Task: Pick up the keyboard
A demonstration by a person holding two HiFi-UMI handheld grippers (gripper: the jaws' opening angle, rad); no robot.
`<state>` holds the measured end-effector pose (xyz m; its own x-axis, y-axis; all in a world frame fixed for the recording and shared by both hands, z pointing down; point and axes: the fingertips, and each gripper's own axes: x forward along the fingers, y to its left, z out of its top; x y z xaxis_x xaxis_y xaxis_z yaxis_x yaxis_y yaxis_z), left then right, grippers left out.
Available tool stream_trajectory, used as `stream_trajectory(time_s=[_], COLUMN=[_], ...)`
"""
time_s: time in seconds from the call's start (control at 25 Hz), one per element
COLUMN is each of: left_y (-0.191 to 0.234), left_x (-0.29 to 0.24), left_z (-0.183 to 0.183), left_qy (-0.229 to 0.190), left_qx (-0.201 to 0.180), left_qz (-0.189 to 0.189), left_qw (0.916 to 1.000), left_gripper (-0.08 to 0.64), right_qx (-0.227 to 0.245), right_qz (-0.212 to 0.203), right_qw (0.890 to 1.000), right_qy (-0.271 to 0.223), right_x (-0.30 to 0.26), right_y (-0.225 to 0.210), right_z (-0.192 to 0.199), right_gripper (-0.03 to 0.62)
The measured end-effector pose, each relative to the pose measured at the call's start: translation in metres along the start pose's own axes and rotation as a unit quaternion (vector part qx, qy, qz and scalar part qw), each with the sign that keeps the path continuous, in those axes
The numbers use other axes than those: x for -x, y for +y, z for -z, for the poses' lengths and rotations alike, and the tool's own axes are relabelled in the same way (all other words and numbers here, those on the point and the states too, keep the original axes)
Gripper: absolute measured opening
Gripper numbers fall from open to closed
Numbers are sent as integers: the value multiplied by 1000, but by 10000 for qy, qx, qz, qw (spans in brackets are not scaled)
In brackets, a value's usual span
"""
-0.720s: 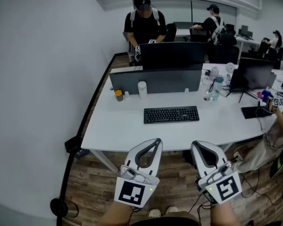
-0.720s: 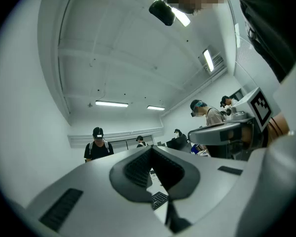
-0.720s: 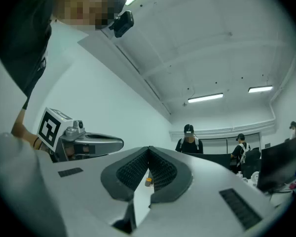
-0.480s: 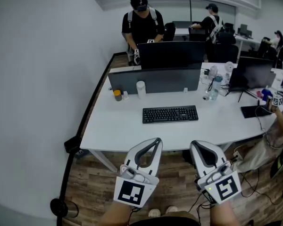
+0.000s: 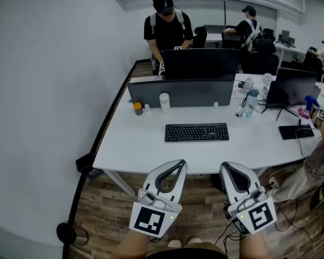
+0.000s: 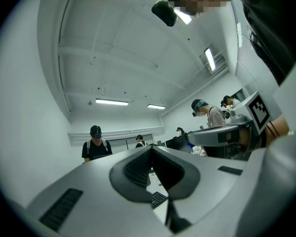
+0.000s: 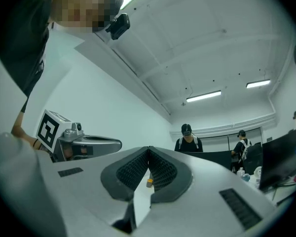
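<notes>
A black keyboard [image 5: 196,132] lies flat on the white desk [image 5: 135,144], in front of a dark partition screen. Both grippers hang in the air short of the desk's near edge, well apart from the keyboard. My left gripper [image 5: 181,162] is shut with nothing between its jaws, and a corner of the keyboard [image 6: 158,199] peeps under its tips in the left gripper view. My right gripper [image 5: 224,166] is shut and empty too; its jaws [image 7: 148,149] point slightly upward toward the far wall.
A dark partition [image 5: 179,92] and monitor [image 5: 198,63] stand behind the keyboard. A white cup [image 5: 164,102] and small yellow-capped jar [image 5: 136,109] sit at the left back. Bottles [image 5: 249,99], a second monitor [image 5: 298,85] and cables crowd the right. People stand beyond the desk.
The view has shifted slightly; the keyboard and desk appear a touch lower and to the right. Both grippers stay shut in the same place relative to each other.
</notes>
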<state>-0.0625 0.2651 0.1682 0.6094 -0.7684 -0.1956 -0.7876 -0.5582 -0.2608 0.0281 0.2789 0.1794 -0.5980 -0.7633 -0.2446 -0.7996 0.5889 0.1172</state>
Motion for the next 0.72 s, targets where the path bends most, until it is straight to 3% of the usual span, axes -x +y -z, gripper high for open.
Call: stream_trajectory(time_s=[0.44,0.72], left_y=[-20,-26], left_x=[2,-1], left_z=[15,22], left_qy=[218,323], left_qx=[221,137], left_qz=[-317,-350], left_qw=[9990,9988], left_gripper=[9,9], right_qx=[-233,-270], right_qz=[-159,-244], right_qw=[9995,9993], right_qy=[134,126], right_x=[26,31], right_y=[-16,-15], right_z=[24,32], right_gripper=[32,32])
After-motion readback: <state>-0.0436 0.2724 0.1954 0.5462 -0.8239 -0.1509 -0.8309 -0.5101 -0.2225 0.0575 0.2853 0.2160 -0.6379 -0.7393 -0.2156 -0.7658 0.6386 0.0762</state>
